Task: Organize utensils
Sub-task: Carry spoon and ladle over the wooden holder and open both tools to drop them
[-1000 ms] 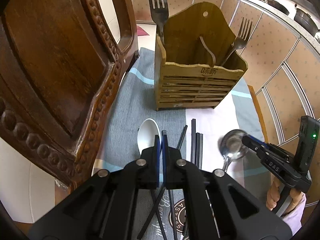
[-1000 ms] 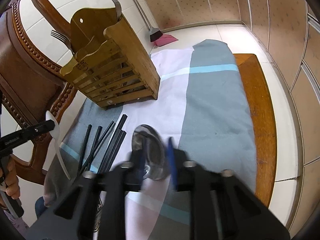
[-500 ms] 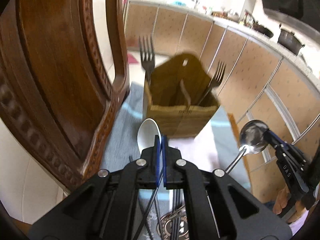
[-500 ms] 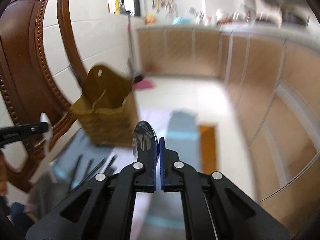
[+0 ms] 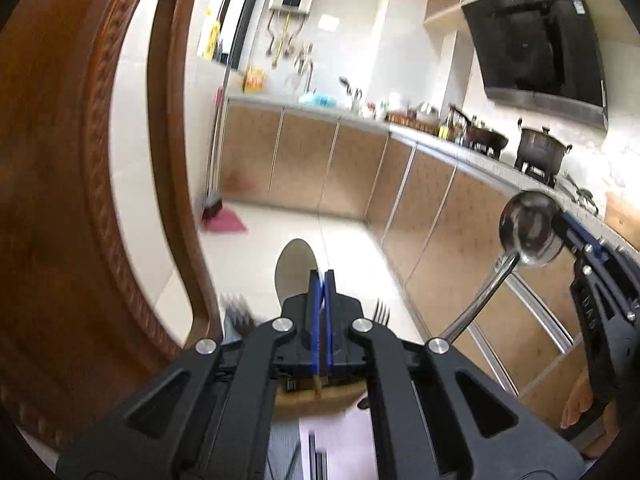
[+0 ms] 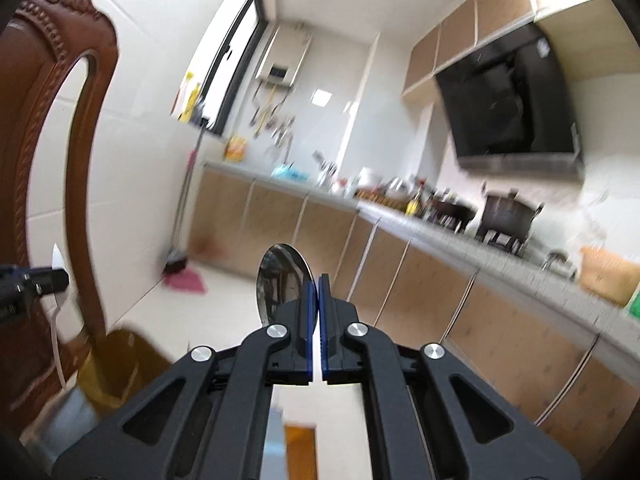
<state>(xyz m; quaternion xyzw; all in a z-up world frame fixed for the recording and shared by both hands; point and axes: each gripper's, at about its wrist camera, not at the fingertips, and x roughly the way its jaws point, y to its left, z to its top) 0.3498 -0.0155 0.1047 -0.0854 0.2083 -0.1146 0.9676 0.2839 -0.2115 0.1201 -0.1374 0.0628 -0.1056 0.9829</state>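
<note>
Left gripper: matte black plastic linkage with bright round rivets, thin blue pads pressed together on a white spoon. The smooth oval bowl rises above the fingertips at lower centre of the left wrist view. In the right wrist view the same spoon shows edge-on at the left margin, its thin white handle hanging down.

Right gripper: same black build, blue pads pinched on a steel spoon. The polished, mirror-like round bowl stands to the left of the fingertips at centre frame. From the left wrist view the steel spoon sits at right of frame, its straight shiny handle slanting down-left.

Wooden utensil holder: honey-brown, blurred, lower left of the right wrist view; its compartments cannot be made out. Fork tines poke up behind the left gripper, probably from the holder.

Carved chair back: dark red-brown wood with beaded edging, filling the left side.

Kitchen cabinets: tan speckled fronts, along the background.
</note>
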